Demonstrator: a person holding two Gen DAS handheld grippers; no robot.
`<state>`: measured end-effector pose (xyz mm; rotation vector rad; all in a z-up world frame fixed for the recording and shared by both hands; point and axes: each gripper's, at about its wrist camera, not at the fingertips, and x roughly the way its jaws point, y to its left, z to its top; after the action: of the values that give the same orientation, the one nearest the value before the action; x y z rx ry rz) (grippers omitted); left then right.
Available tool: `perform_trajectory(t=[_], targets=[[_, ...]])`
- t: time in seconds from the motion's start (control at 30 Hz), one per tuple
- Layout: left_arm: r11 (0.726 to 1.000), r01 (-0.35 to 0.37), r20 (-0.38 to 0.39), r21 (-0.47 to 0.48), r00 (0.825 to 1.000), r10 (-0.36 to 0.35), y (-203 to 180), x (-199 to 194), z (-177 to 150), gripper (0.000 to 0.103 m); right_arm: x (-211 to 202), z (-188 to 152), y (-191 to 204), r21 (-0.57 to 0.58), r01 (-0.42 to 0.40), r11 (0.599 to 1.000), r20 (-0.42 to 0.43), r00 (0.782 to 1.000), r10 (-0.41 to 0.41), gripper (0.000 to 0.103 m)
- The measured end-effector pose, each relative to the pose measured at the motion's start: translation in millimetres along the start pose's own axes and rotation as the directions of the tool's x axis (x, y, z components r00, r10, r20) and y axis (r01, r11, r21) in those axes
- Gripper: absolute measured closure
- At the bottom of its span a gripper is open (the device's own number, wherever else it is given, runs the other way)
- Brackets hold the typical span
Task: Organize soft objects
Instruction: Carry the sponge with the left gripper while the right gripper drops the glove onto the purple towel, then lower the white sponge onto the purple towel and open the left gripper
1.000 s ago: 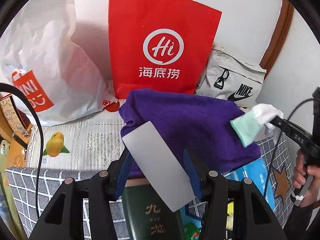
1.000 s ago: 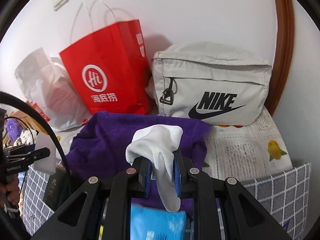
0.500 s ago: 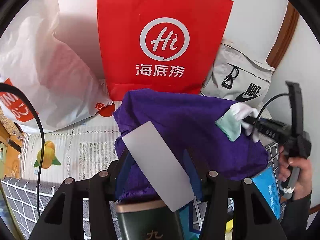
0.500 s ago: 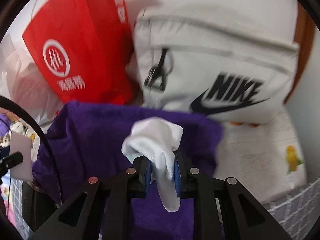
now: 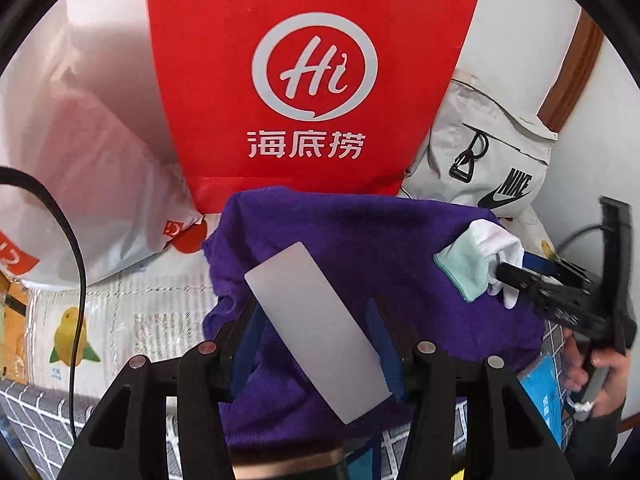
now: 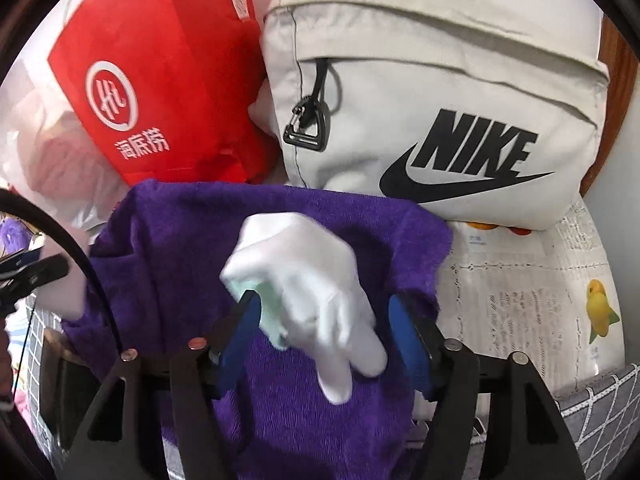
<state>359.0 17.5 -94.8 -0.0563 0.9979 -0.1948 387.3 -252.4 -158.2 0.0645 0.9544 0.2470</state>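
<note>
Red paper bag [image 5: 312, 80] stands at the far side against the wall, a grey Nike bag [image 6: 432, 120] to its right and a white plastic bag [image 5: 80, 184] to its left. Purple towel [image 6: 280, 248] lies heaped in front of them, near both grippers. Left gripper [image 5: 316, 332] holds a flat grey card [image 5: 316, 332] slantwise between its jaws, above the towel. Right gripper [image 6: 324, 328] has its jaws opening; the white sock [image 6: 304, 276], mint at the cuff, sits between the blue pads [image 6: 408, 340] over the towel, touching the left pad and clear of the right one.
</note>
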Motion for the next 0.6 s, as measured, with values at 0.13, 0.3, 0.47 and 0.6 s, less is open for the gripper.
perform_trajectory(t=[0.13,0.3,0.47,0.6], targets=[[1.000,0.003,-0.002,0.002,1.000,-0.003,-3.5,12.4,5.9,0.053,-19.0,-2.5,-2.7,0.001,0.003,1.000,0.027,1.000,-0.003,0.036],[1.000,-0.004,-0.016,-0.005,1.000,0.004,-3.1,29.6,11.6,0.053,-46.3,-9.6,-0.2,-0.006,-0.012,1.000,0.061,0.998,0.012,0.035],[0.999,-0.033,-0.032,0.004,0.999,0.033,-0.9,44.7,16.9,0.053,-70.0,-16.1,7.9,-0.020,-0.024,1.000,0.112,0.993,0.026,0.035],[0.999,-0.047,-0.056,0.011,0.997,0.047,0.2,59.5,22.8,0.053,-79.6,-22.0,13.4,-0.035,-0.023,0.999,0.128,0.991,0.028,0.034]])
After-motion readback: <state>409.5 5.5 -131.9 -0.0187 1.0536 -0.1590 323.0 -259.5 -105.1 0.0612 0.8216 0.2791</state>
